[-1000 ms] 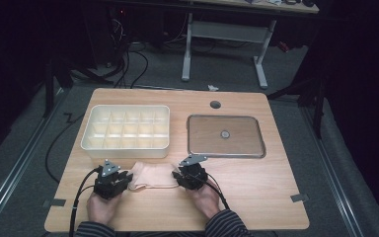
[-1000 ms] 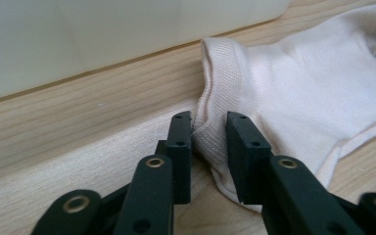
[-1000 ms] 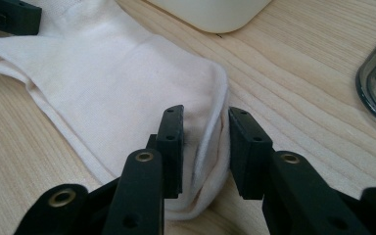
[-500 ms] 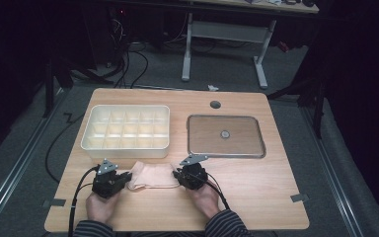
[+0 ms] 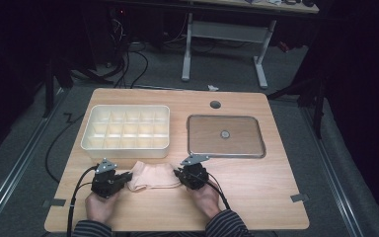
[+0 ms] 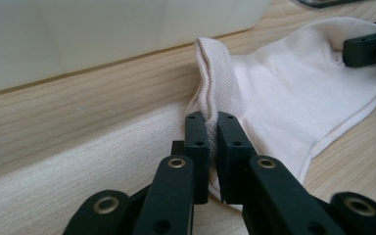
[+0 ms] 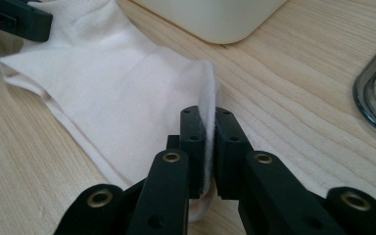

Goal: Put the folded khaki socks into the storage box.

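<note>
A pale pink sock (image 5: 153, 176) lies flat on the wooden table near its front edge, between my two grippers. My left gripper (image 5: 125, 177) is shut on the sock's ribbed cuff end (image 6: 209, 98); the jaws pinch the fabric edge. My right gripper (image 5: 177, 174) is shut on the sock's other end (image 7: 206, 93), with a fold of cloth standing up between the jaws. In the left gripper view the right gripper's black jaw tip (image 6: 369, 46) shows at the far side of the sock (image 6: 284, 93). The sock (image 7: 107, 83) looks stretched out and lightly creased.
A cream compartment box (image 5: 126, 127) stands just behind the sock. A grey metal tray (image 5: 225, 136) with a small round piece at its centre lies at the right. The box's wall (image 6: 78, 34) is close behind the left gripper. The tray's rim (image 7: 372, 105) lies right of the right gripper.
Both grippers have shifted slightly toward the near edge with the sock held between them; the sock lies a little farther from the box.
</note>
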A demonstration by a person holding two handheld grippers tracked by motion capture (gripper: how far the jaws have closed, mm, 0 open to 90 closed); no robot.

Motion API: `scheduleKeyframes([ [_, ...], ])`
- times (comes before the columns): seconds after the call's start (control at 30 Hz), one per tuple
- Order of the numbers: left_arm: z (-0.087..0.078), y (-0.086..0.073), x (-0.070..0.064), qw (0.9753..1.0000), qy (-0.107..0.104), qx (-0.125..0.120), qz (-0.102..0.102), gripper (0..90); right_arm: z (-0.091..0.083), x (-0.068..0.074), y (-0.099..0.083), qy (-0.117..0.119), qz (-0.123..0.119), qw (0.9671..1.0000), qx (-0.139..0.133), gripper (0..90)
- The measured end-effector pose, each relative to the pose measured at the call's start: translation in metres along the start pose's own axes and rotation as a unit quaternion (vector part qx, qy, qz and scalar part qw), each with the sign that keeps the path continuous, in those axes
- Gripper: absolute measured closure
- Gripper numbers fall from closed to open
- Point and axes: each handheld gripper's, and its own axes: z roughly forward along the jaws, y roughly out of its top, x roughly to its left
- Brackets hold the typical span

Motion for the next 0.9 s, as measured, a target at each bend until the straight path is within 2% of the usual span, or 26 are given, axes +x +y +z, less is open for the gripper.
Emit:
scheduleKeyframes([
  [0.6,0.004,0.003,-0.012,0.9993,-0.032,-0.007,-0.017,85.2,-0.016,-0.012,-0.008,0.004,0.021,0.9997,-0.010,84.4],
  [0.73,0.006,0.004,-0.015,0.9993,-0.035,-0.004,-0.013,85.3,-0.022,-0.015,-0.010,0.002,0.025,0.9996,-0.013,84.4],
  [0.9,0.008,0.006,-0.021,0.9995,-0.032,-0.004,0.004,85.4,-0.026,-0.016,-0.011,-0.002,0.020,0.9996,-0.018,84.4],
])
